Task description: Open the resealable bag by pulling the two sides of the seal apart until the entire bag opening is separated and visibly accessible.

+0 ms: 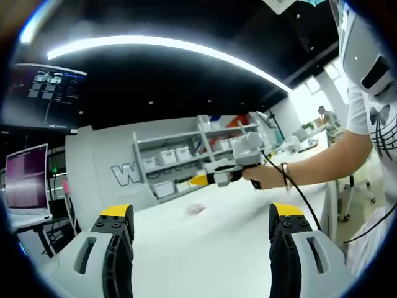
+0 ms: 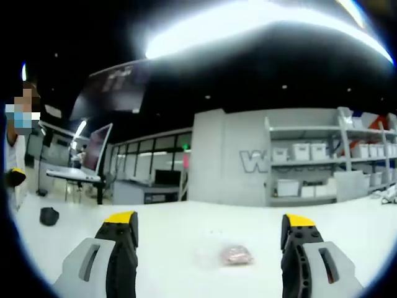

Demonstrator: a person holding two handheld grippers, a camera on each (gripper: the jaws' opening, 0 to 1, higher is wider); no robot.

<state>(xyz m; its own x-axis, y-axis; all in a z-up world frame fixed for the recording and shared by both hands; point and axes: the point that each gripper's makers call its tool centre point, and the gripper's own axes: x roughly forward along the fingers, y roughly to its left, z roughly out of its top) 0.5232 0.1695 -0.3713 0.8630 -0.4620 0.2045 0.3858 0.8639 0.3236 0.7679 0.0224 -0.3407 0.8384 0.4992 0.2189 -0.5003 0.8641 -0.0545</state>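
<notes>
Hand-held gripper (image 2: 209,239) gapes above the resealable bag (image 2: 236,254).

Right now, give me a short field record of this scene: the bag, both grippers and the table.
bag: small resealable bag with pinkish contents, lying flat on the table, untouched
left gripper: open, nothing between its fingers
right gripper: open, above the table, aimed at the bag
table: white
bag seal: too blurred to tell

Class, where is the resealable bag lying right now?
The resealable bag lies flat on the white table, between the open right gripper jaws in the right gripper view, nearer the right-hand jaw, untouched.
</notes>
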